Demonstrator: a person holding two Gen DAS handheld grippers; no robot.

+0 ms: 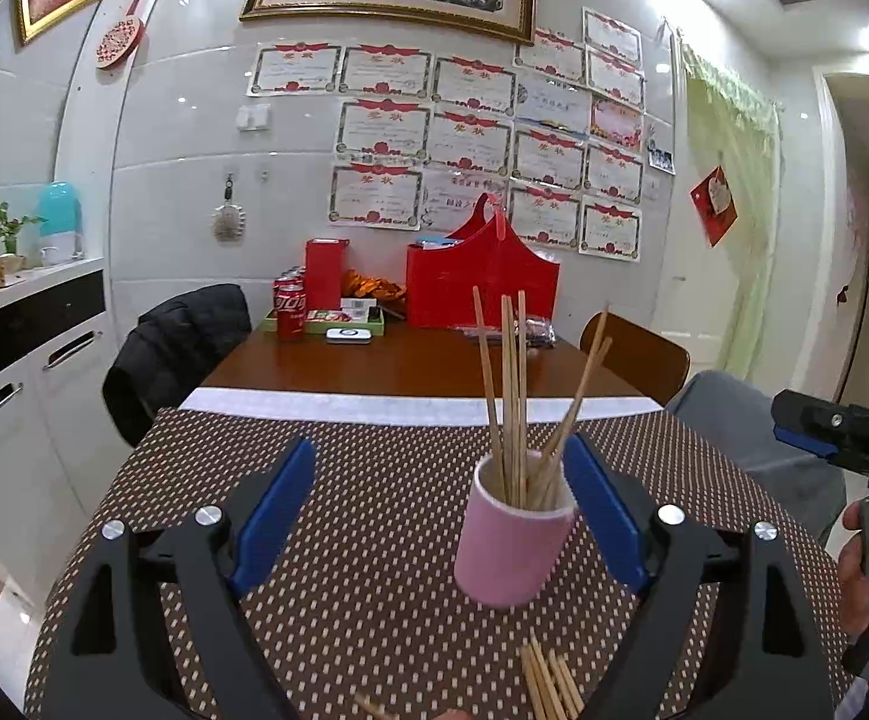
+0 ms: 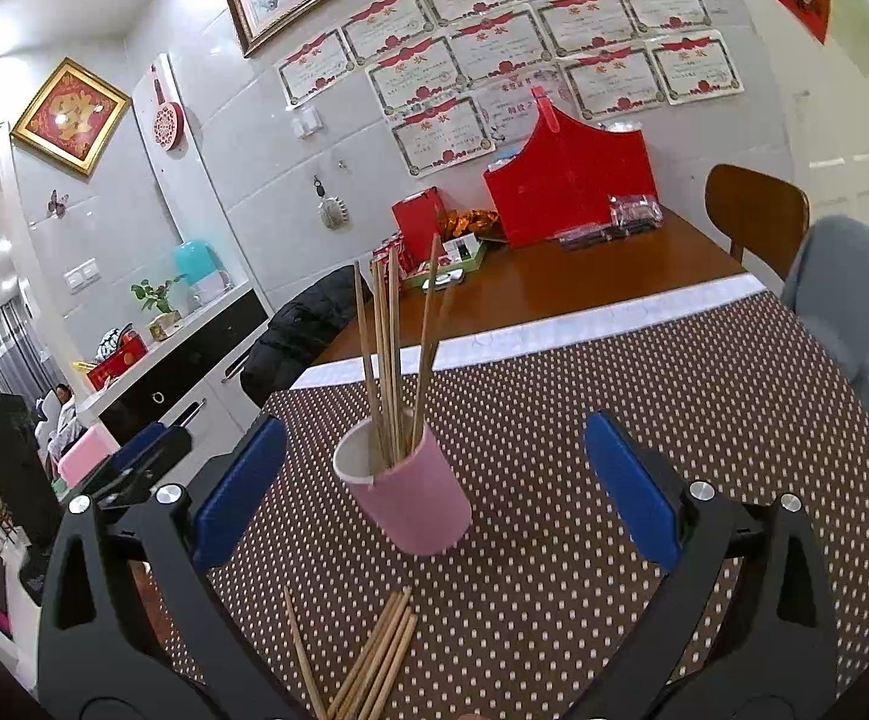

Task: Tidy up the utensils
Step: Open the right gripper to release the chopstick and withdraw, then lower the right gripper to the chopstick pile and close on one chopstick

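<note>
Standing ahead of both wide, empty jaws, the pink cup (image 1: 512, 540) holds several upright chopsticks (image 1: 512, 396); loose chopsticks (image 2: 368, 660) lie nearer, between the right jaws.

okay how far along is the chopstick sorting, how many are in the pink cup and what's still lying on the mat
Partly done. About five chopsticks already stand in the pink cup. Nothing is in hand: the left gripper and right gripper are both open and empty. Left to do: a loose bunch of chopsticks, roughly five or six, lies on the dotted mat in front of the cup.
</note>
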